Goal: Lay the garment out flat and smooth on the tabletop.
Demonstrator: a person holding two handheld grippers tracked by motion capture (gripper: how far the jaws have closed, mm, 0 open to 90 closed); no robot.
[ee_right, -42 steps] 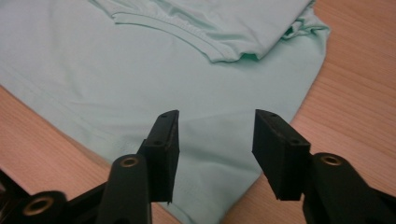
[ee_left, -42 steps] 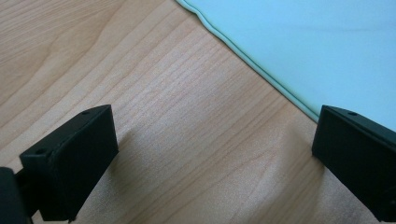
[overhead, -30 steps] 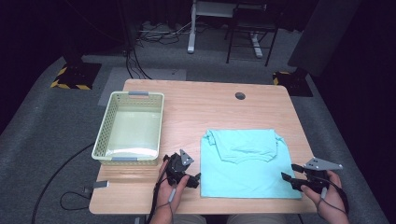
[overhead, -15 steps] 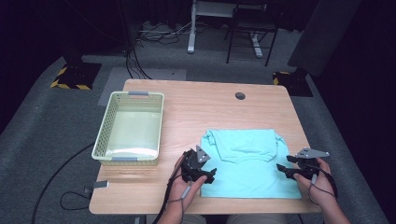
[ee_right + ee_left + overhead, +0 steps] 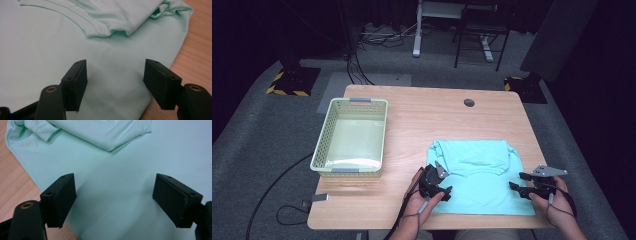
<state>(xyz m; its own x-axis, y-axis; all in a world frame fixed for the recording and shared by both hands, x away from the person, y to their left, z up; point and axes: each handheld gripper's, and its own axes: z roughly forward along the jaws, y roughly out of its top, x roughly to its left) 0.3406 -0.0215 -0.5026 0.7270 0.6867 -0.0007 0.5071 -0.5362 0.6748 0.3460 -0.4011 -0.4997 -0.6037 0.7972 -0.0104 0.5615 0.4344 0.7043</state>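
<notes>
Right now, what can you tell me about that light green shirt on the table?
The shirt is pale mint, a smooth thin fabric, lying flat on the wooden table near its front right. Its top part, with stitched collar and sleeves, is folded down over the body. Both open grippers, left and right, hover at its side edges.

Smooth matt cloth shirt (image 5: 482, 177) on grained wooden table (image 5: 422, 120); perforated plastic basket (image 5: 323, 145).

No text, label, brand, number or sign can be read anywhere in these views. The shirt (image 5: 479, 175) low and right of centre in the high view is plain, with no print. The basket (image 5: 350, 138) at left of centre and the bare tabletop (image 5: 422, 115) carry no markings either.
</notes>
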